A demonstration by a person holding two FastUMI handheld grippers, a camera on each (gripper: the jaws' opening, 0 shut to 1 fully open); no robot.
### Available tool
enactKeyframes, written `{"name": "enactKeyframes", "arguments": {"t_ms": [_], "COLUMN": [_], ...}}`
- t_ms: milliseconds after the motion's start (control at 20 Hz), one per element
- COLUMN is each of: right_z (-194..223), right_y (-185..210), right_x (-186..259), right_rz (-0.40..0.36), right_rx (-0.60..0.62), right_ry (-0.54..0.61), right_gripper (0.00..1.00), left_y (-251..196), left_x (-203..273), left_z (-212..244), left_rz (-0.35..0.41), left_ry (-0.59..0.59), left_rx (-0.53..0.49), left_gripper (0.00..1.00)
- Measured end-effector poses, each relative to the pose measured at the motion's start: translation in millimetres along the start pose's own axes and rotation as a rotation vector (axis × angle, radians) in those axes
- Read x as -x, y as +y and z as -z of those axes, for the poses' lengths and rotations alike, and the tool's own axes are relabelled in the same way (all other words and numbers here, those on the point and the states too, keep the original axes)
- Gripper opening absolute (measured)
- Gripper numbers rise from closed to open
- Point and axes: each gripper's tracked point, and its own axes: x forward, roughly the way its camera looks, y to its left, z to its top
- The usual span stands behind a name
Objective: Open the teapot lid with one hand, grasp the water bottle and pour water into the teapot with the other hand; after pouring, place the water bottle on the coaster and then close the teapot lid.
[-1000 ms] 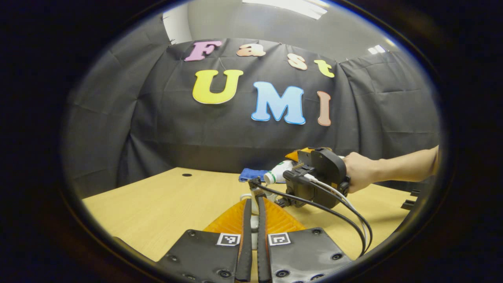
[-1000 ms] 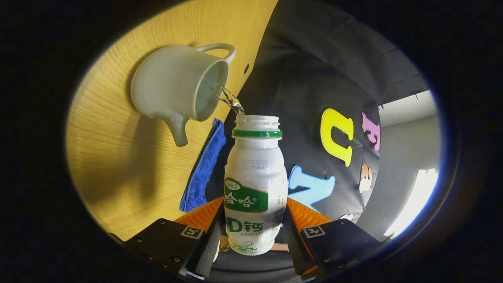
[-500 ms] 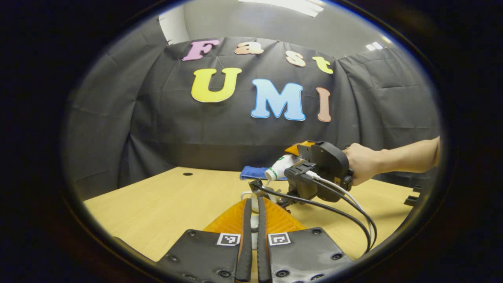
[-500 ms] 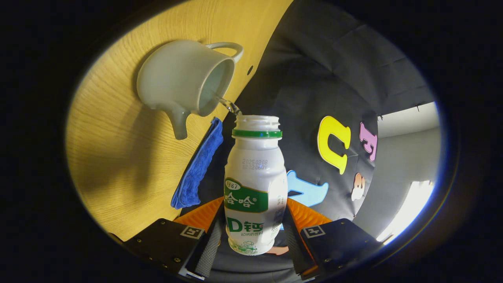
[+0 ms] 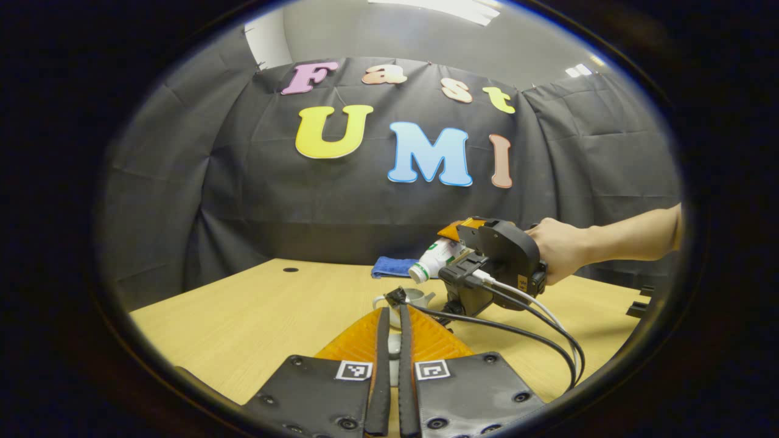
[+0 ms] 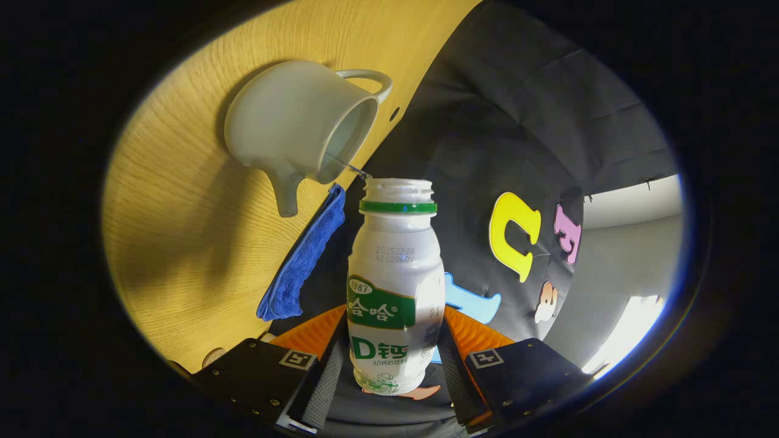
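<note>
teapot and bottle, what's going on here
A person is pouring water into the open teapot. The right hand-held gripper is shut on the tilted water bottle, and a thin stream runs from its mouth into the pot. The left hand-held gripper is closed on something small and pale, probably the lid. A blue cloth lies on the table behind the pot.

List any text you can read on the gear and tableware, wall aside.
Water bottle: printed label and a faint stamped number above it; not read off here.
Right gripper: square coded markers, no words.
Left gripper, shut on the teapot lid: same markers.
Teapot: plain, none.
</note>
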Motion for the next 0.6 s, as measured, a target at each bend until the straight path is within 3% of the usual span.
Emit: {"name": "enactKeyframes", "arguments": {"t_ms": [50, 600], "right_z": [-1, -8], "right_y": [2, 15], "right_x": [-2, -2], "right_rz": [-0.001, -0.022], "right_rx": [-0.001, -0.029], "right_ry": [-0.001, -0.012], "right_gripper": [0.76, 0.76], "left_y": [3, 4], "left_x": [-1, -4], "left_z": [3, 6], "left_rz": [-0.009, -0.010], "left_ry": [0.002, 0.011], "left_rx": [-0.007, -0.010], "left_gripper": [0.16, 0.12]}}
